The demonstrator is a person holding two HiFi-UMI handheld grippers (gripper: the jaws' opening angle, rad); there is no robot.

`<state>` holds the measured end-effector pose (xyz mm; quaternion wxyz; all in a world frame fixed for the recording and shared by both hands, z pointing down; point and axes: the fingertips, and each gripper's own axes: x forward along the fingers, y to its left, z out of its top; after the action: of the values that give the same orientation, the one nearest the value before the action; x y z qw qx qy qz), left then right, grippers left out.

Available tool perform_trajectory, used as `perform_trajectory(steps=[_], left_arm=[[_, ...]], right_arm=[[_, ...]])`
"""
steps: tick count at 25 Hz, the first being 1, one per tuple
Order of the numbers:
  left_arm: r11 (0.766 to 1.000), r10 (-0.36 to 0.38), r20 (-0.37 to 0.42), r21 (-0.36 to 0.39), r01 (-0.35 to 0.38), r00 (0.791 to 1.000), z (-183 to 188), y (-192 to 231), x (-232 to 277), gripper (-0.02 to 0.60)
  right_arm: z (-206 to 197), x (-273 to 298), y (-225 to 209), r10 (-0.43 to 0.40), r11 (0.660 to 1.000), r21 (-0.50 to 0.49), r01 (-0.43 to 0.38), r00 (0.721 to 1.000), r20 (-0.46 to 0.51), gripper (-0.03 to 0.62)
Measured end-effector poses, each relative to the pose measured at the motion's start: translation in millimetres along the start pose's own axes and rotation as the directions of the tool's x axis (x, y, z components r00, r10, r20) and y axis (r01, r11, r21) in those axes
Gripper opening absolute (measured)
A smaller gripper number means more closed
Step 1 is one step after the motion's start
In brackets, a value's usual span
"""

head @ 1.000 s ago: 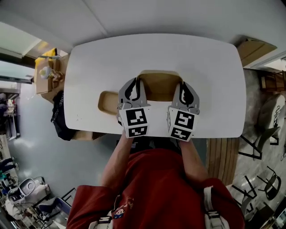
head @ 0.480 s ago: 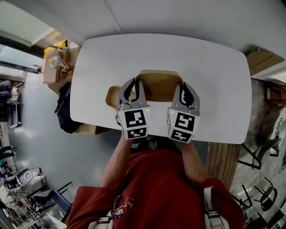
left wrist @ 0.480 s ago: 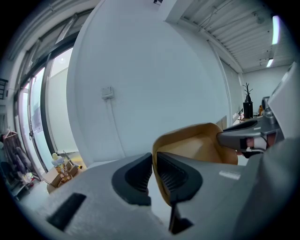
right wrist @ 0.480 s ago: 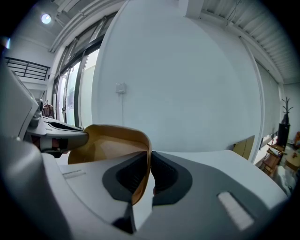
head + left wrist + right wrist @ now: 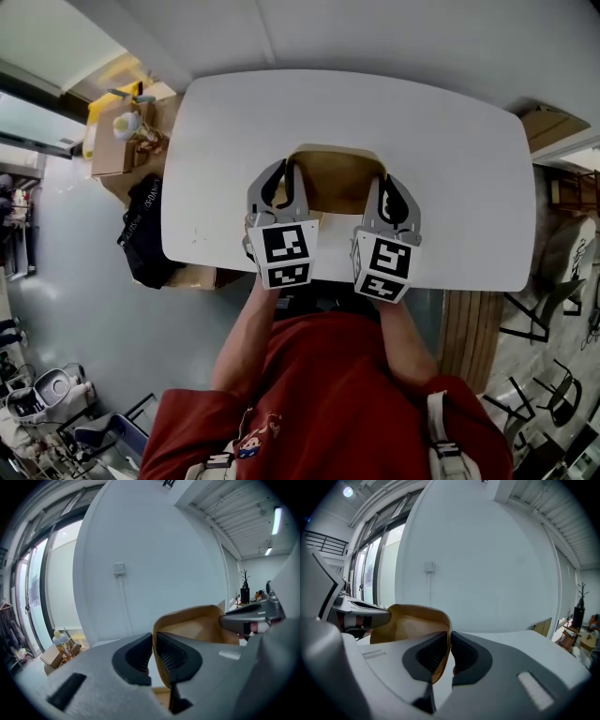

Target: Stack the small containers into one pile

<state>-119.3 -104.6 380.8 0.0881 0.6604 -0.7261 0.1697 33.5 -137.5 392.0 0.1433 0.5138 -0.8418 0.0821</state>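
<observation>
Off the left edge of the white worktop [image 5: 375, 103], an open cardboard box [image 5: 111, 155] and a black bag [image 5: 142, 230] sit on the floor. Over the worktop's near edge, a little left of its middle, the left gripper [image 5: 154, 641] is clamped on the left wall of a tan container [image 5: 333, 178]. Its two dark pads stand almost together, with only the thin wall pinched between them. The container has rounded corners and faces open side up at the middle of the worktop's near half, spanning the gap between the two grippers. Whether its base rests on the worktop or hangs just above it cannot be told. A little right of the worktop's middle, the right gripper [image 5: 450, 641] holds the container's right wall the same way, its jaws narrowed to a slit around the rim. A person in a red shirt [image 5: 319, 394] stands at the worktop's near edge, holding both grippers. Off the worktop's right edge lie wooden slats [image 5: 464, 337] and black-framed chairs [image 5: 542, 309].
</observation>
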Motion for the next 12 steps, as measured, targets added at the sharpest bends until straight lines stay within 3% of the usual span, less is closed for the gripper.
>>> perform_trajectory(steps=[12], left_arm=[[0.992,-0.124,0.011,0.001,0.124,0.992,-23.4,82.6,-12.3,0.034]], right_arm=[[1.4,-2.8,90.7,-0.114,0.993,-0.015,0.113,0.993,-0.031,0.029]])
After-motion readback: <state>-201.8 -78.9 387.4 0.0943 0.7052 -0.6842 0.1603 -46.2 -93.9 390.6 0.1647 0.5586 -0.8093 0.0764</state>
